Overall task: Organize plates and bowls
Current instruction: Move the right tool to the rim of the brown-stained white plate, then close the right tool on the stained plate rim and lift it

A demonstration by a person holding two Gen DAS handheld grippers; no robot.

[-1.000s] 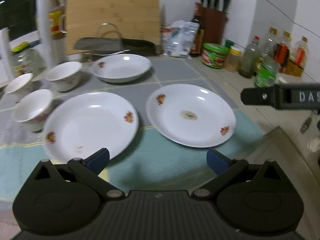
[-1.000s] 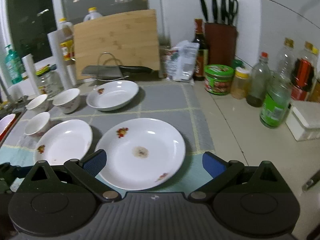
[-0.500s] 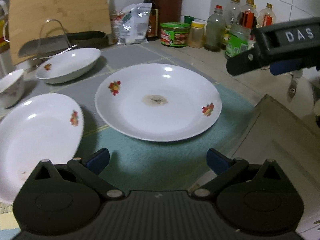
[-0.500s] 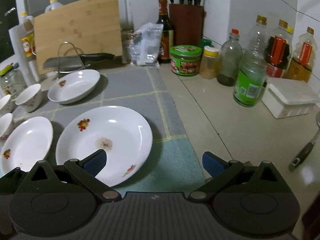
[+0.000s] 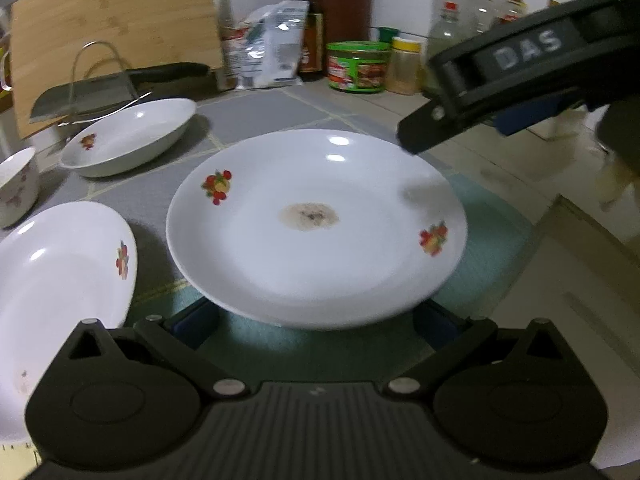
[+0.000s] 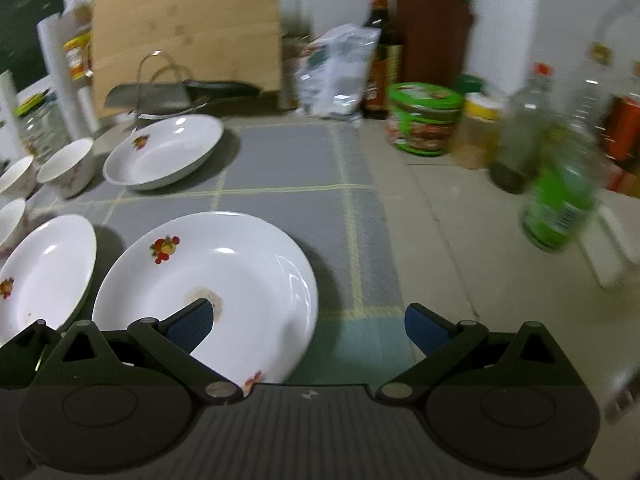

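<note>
Both grippers' jaws wide at stained plate (image 5: 316, 228) (w/ brown center spot)

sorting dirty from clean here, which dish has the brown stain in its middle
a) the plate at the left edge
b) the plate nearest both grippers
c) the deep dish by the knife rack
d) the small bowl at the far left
b: the brownish smear sits at the centre of the near plate, which lies just ahead of the left gripper; the other dishes show no such centre stain.
</note>
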